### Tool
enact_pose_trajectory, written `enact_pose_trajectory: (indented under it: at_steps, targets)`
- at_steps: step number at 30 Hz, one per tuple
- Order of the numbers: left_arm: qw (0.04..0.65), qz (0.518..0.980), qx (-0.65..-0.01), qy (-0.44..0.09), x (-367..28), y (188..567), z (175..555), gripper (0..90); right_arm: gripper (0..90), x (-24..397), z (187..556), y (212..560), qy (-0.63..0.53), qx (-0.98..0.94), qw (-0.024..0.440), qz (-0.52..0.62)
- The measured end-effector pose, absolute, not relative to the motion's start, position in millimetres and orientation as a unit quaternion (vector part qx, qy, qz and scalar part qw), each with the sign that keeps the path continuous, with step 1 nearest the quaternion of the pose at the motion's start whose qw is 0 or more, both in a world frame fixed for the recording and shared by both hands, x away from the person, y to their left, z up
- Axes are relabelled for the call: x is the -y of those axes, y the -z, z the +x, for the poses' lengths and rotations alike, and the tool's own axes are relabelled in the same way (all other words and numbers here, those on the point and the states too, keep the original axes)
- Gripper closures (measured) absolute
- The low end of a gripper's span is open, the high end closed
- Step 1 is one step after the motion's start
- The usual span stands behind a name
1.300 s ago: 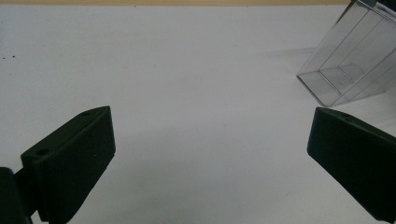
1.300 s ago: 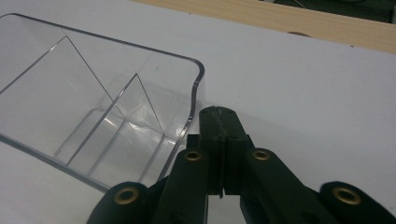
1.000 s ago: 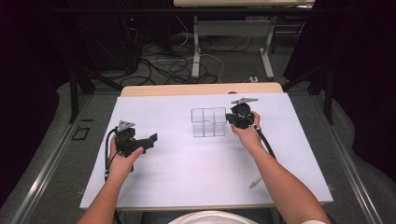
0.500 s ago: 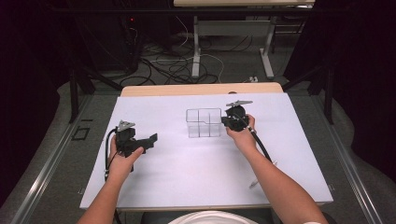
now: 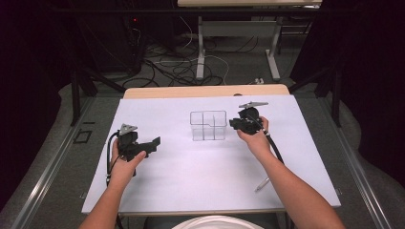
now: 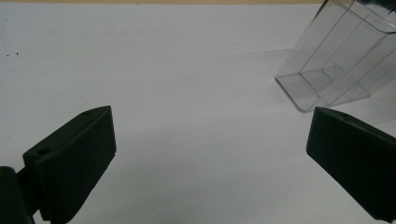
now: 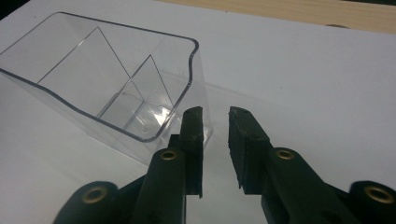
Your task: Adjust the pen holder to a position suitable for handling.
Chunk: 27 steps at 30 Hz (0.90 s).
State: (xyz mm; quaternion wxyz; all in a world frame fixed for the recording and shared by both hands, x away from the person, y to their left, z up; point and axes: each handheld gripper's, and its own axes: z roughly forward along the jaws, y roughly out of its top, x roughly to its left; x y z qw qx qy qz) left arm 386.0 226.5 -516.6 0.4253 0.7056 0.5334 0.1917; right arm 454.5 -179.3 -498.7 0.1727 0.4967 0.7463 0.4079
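- Clear plastic divided organiser box (image 5: 208, 125) stands upright near the middle of the white worktop (image 5: 200, 176), a little toward the far edge. Open top, inner walls splitting it into compartments, nothing visible inside.
- Right hand-held gripper (image 5: 235, 124) sits just beside the box's right wall. In the right gripper view its jaws have just been opening: a narrow gap shows between them, nothing in it, and the box's wall (image 7: 140, 98) lies just off the left jaw, not pinched.
- Reading of the step: the box looks freshly set on its base and let go; the right hand-held gripper is at the release.
- Left hand-held gripper (image 5: 154, 143) is held low over the near-left worktop, well apart from the box, jaws spread wide and empty; the box's lower corner (image 6: 327, 70) shows beyond them.
- A pen-like object (image 5: 261, 184) lies by the right forearm, near the front edge.
- Next move, as I judge it: back the right jaws clear of the thin wall without nudging it; the light, empty box would slide or tip easily.
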Motion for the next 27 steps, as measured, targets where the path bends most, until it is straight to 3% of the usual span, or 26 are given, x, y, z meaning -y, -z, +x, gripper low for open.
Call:
enact_pose_trajectory:
  at_steps: [22, 27]
  targets:
    - [0.424, 0.708, -0.533, -0.188, -222, 518, 386, 2.2, 39.4, 217, 421, 490, -0.46, -0.757, 0.148, 0.441]
    - [0.421, 0.71, -0.533, -0.187, -223, 518, 385, 2.1, 36.8, 222, 417, 486, -0.439, -0.776, 0.135, 0.432]
